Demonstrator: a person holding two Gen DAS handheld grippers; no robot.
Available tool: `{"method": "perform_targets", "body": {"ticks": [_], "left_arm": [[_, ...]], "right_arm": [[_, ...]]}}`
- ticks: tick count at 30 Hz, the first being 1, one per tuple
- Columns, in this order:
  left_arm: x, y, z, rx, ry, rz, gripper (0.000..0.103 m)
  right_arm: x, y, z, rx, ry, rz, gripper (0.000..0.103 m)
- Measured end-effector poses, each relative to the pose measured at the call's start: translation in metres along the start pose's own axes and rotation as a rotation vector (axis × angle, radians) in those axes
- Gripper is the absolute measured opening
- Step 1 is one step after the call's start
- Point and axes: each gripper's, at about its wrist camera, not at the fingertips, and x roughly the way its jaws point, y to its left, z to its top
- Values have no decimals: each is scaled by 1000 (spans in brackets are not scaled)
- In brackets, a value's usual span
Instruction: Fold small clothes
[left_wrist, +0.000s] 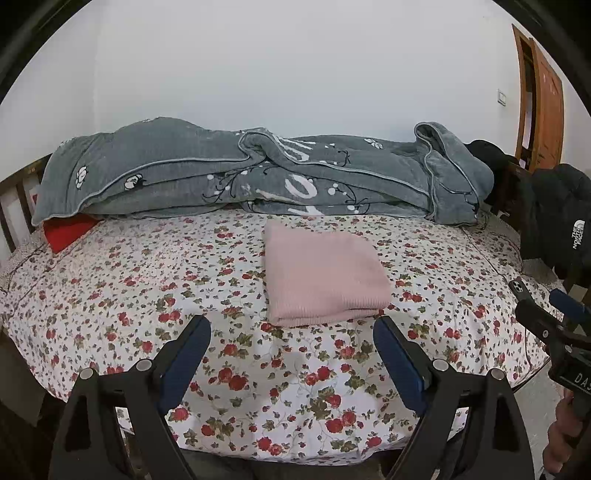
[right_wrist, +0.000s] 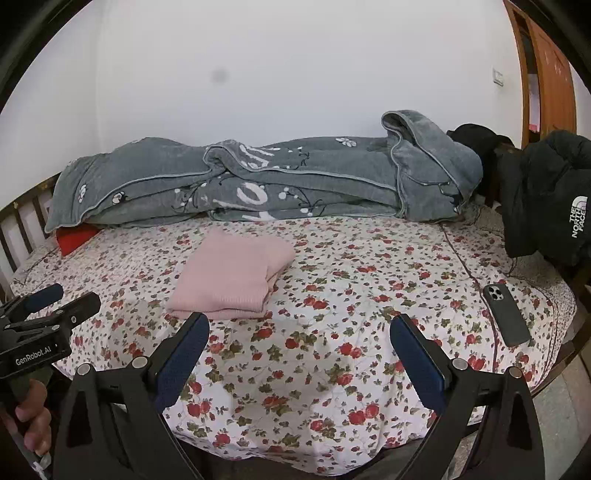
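Note:
A pink knit garment (left_wrist: 323, 275) lies folded into a neat rectangle on the floral bedsheet (left_wrist: 147, 295). It also shows in the right wrist view (right_wrist: 231, 275). My left gripper (left_wrist: 291, 325) is open and empty, held above the sheet just in front of the garment's near edge. My right gripper (right_wrist: 299, 325) is open and empty, to the right of the garment and apart from it. Each gripper shows at the edge of the other's view, the right one (left_wrist: 550, 306) and the left one (right_wrist: 59, 299).
A grey quilt (left_wrist: 258, 173) is bunched along the wall side of the bed, over a red cloth (left_wrist: 66, 232). A black jacket (right_wrist: 546, 199) hangs at the right. A dark phone (right_wrist: 506, 314) lies near the bed's right edge. A wooden door (left_wrist: 543, 103) stands at the far right.

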Motion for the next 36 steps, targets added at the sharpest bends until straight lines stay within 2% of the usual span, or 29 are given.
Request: {"method": "perform_targets", "body": {"ticks": [36], "left_arm": [[1, 3, -1, -11, 1, -1, 90]], "right_arm": [[-3, 2, 0, -4, -8, -2, 97]]}}
